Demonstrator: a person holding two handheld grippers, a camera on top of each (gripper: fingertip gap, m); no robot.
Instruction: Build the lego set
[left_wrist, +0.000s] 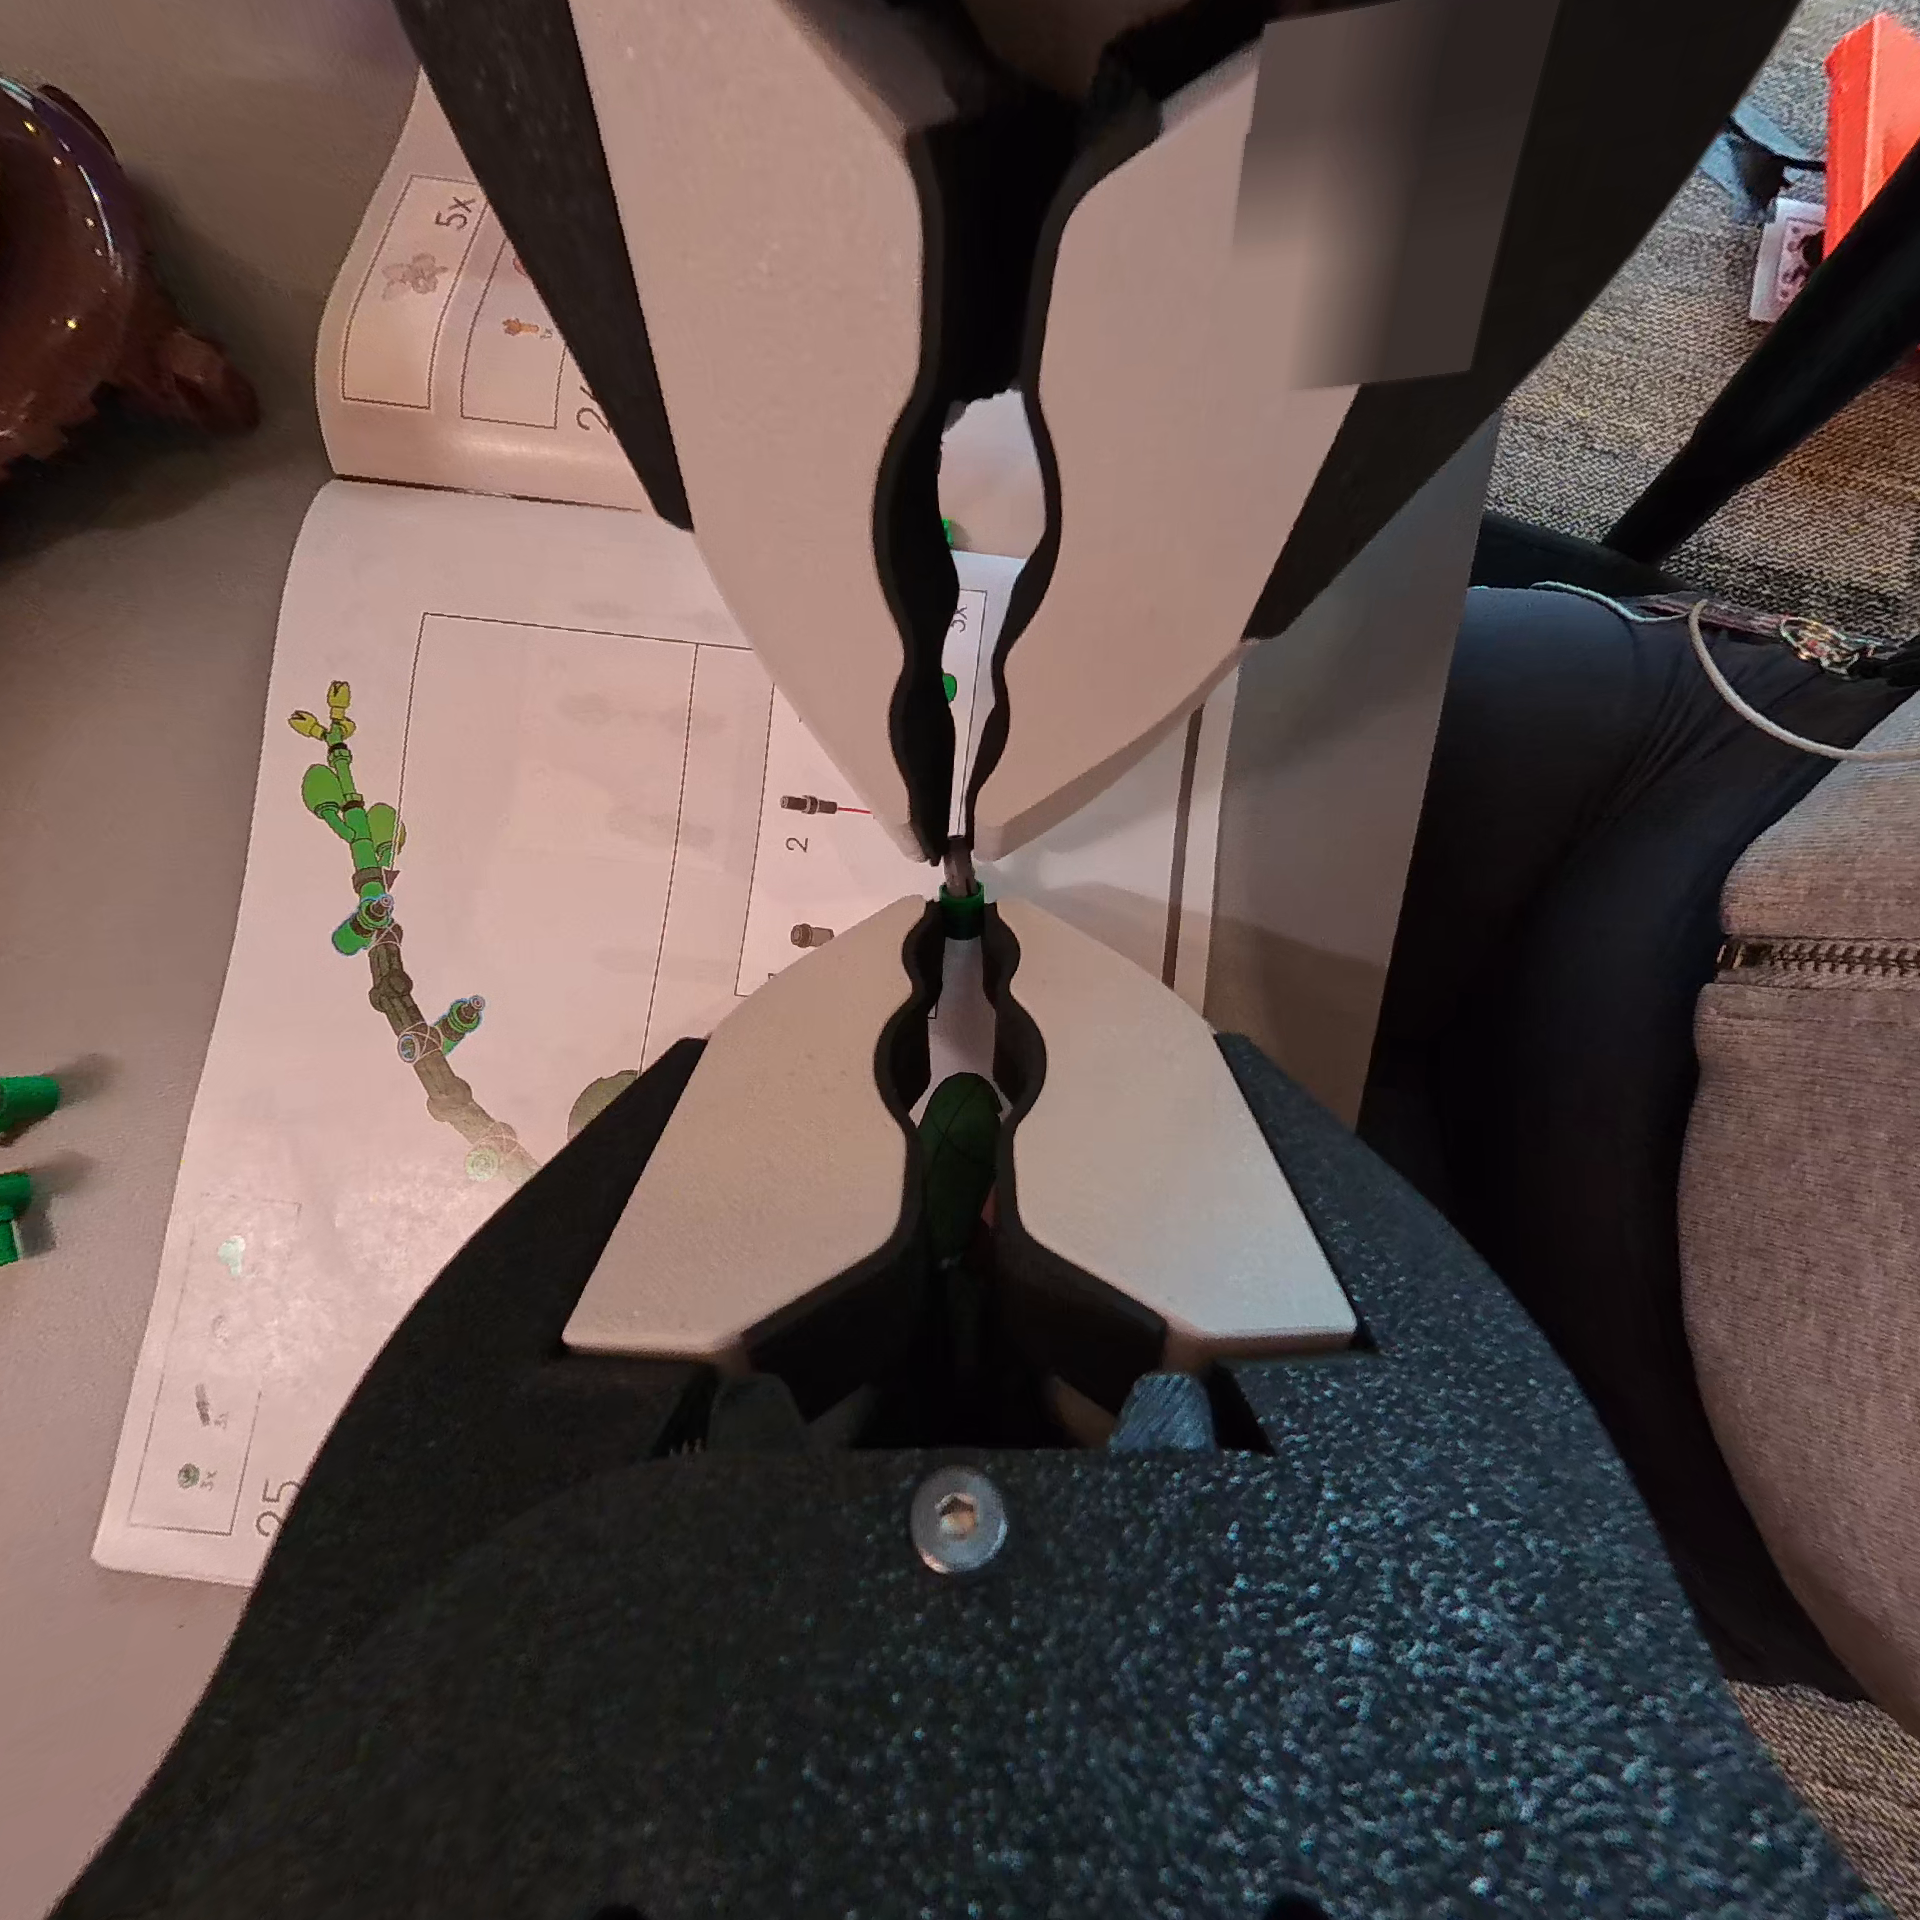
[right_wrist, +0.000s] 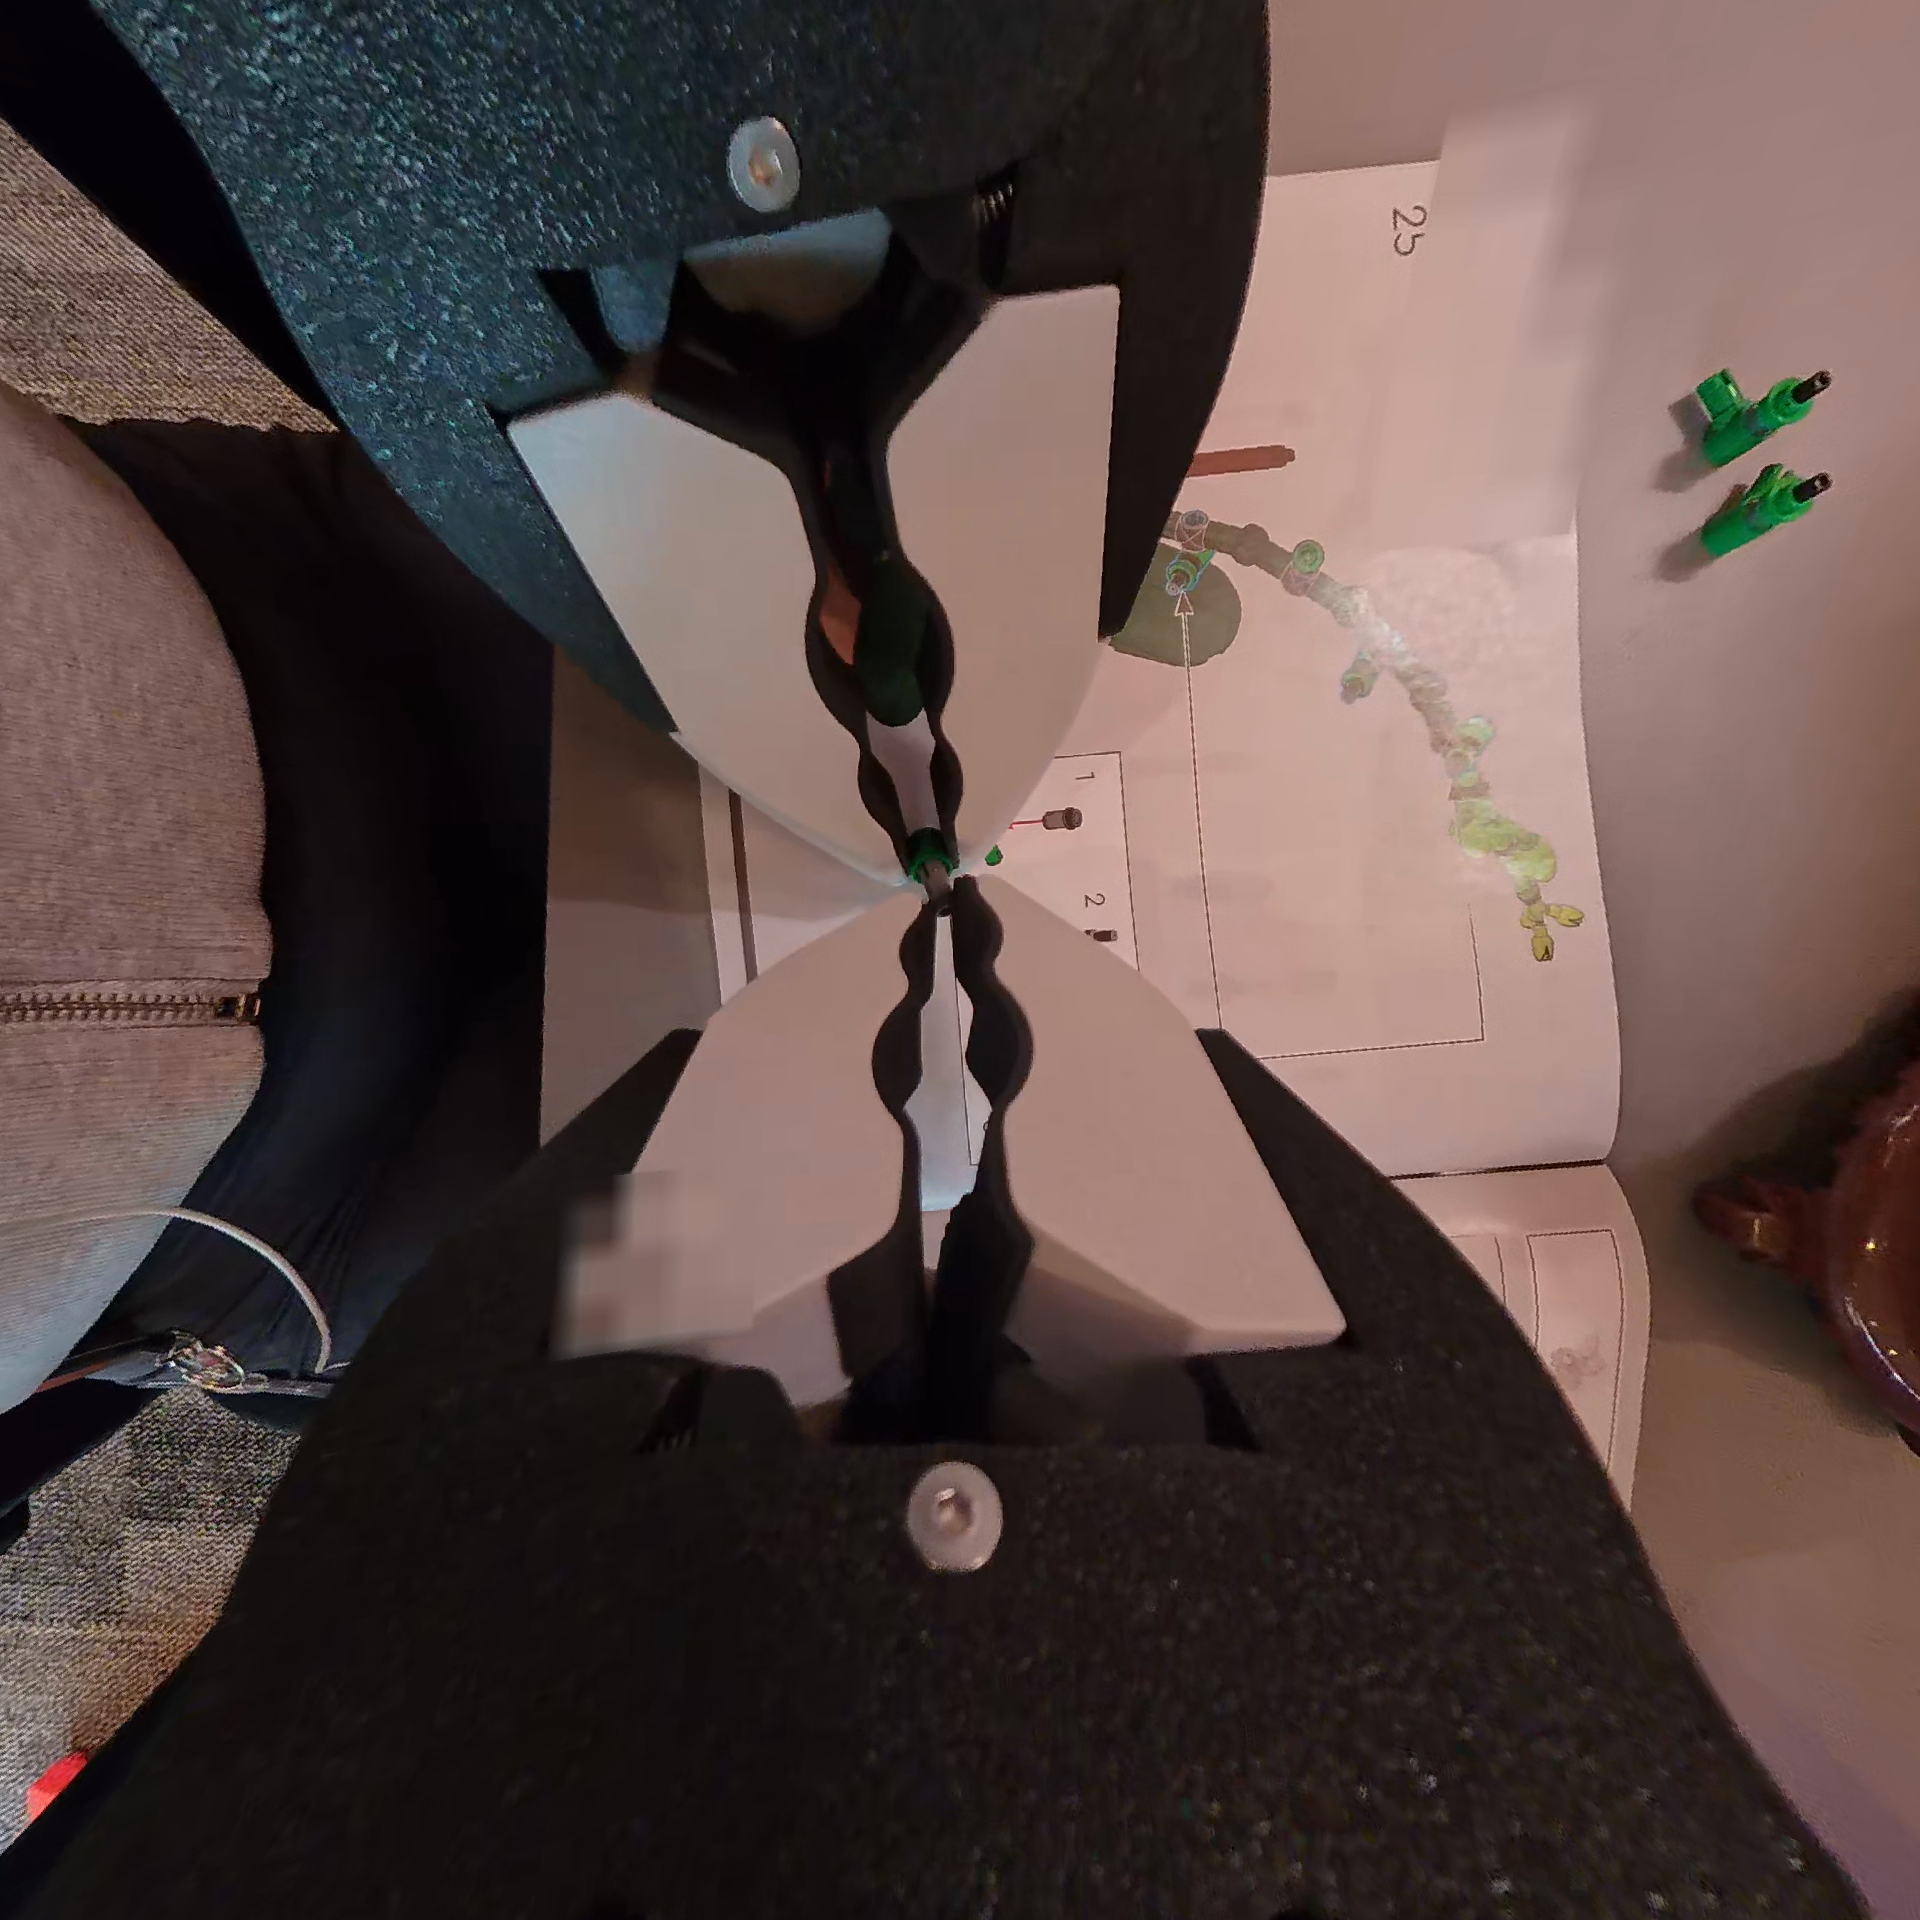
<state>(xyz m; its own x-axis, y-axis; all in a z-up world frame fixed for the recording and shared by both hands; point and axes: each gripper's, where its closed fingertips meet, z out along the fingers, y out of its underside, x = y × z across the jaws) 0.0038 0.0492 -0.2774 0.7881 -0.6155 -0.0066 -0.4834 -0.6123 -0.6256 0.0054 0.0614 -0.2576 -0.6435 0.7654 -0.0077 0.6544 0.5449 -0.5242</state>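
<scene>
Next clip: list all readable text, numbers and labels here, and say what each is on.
I do not quote writing, so here is only where it stands.
Open instruction booklet: legible page numbers, step numbers and piece counts beside the diagrams.
White tag on the grey carpet: print too small to read.

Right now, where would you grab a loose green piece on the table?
Probably across the green piece's thick body, from above: it lies flat on the table, and the dark pin at its end looks too thin to hold.
</scene>
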